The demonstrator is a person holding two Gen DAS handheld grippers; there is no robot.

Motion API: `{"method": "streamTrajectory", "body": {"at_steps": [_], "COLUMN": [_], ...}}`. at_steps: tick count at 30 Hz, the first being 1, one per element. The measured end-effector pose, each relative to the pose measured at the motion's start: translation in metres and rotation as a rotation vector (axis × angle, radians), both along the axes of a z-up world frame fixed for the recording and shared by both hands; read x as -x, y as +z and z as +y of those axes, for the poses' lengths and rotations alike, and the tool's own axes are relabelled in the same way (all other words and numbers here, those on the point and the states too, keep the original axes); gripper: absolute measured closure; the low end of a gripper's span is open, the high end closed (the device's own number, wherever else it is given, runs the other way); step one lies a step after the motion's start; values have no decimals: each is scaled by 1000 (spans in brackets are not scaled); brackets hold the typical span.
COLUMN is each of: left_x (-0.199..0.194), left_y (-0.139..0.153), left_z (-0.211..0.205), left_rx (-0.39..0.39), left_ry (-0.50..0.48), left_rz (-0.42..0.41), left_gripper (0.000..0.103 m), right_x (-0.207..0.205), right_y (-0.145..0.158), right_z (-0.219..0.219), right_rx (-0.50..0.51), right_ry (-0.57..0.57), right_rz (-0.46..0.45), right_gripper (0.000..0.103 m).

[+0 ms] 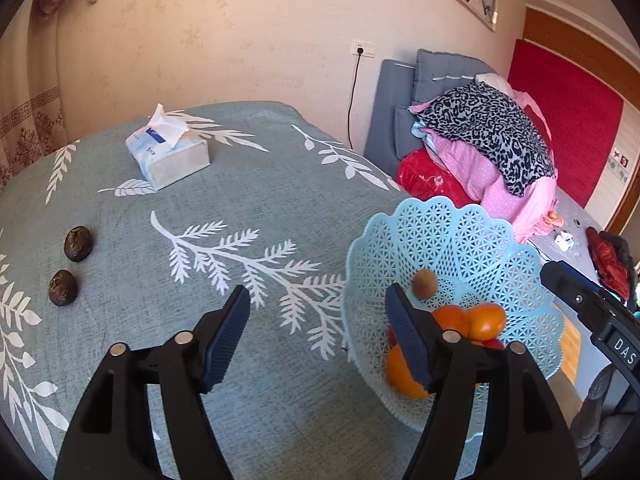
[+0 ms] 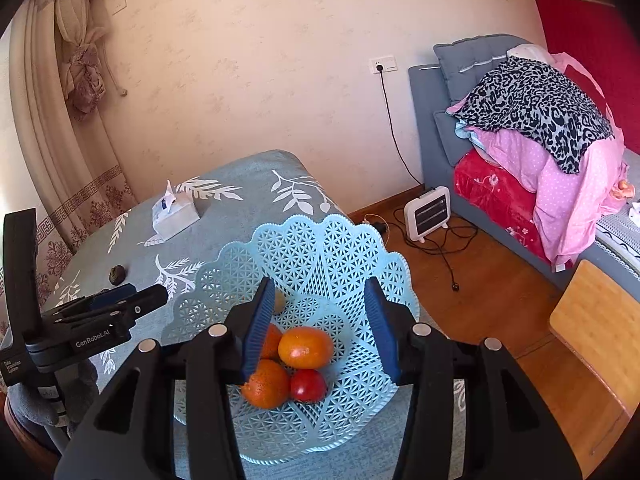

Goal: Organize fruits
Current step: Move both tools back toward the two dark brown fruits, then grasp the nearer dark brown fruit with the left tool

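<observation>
I hold 2 grippers over a table (image 1: 256, 208) covered in a teal cloth with white leaf prints. My left gripper (image 1: 318, 330) is released, its 2 blue-padded fingers spread wide with nothing between them, and it hangs above the cloth just left of the basket (image 1: 472, 240). My right gripper (image 2: 320, 322) is also released and empty, its fingers parted above the basket's bowl. The basket is pale blue lattice plastic with a scalloped rim, and it sits at the table's right edge, near me. Inside it lie 3 oranges: 1 on top (image 2: 306, 347), 1 nearer me on the left (image 2: 266, 384), and 1 largely hidden behind my right gripper's left finger (image 2: 273, 340). A small red fruit (image 2: 308, 386) touches the near oranges, and a small brown fruit (image 1: 425, 283) rests higher up on the basket's inner wall, apart from the rest. 2 dark wrinkled fruits lie on the cloth at the table's left side, well apart from the basket: 1 farther from me (image 1: 79, 243), 1 closer (image 1: 63, 288), near each other but not touching. A tissue box (image 1: 168, 154) stands toward the far side of the table with a tissue poking up. Beyond the table, a white heater (image 2: 427, 212) sits on the wood floor beside a bed (image 2: 432, 136) heaped with bedding.
</observation>
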State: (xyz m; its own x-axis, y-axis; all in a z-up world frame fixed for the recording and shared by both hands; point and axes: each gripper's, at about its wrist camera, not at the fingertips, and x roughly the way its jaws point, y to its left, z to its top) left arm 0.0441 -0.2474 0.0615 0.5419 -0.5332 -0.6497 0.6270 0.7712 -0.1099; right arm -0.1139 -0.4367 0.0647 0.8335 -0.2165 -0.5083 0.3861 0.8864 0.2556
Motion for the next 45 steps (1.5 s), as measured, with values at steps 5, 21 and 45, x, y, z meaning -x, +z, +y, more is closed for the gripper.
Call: {"method": "streamTrajectory", "body": {"at_steps": [5, 21, 45], "left_x": [-6, -32, -127], "left_y": [-4, -10, -35], "left_z": [20, 89, 182], "left_rx": [1, 23, -70], "left_ry": [49, 222, 555], "left_rz": [28, 51, 125], "left_gripper": [31, 30, 30], "right_x": [-4, -19, -45], "right_y": [3, 2, 1], "right_z": [15, 51, 131], "right_rx": [9, 23, 162], "right_ry": [29, 108, 288], "right_rz": [0, 18, 11], "right_gripper": [52, 51, 44]}}
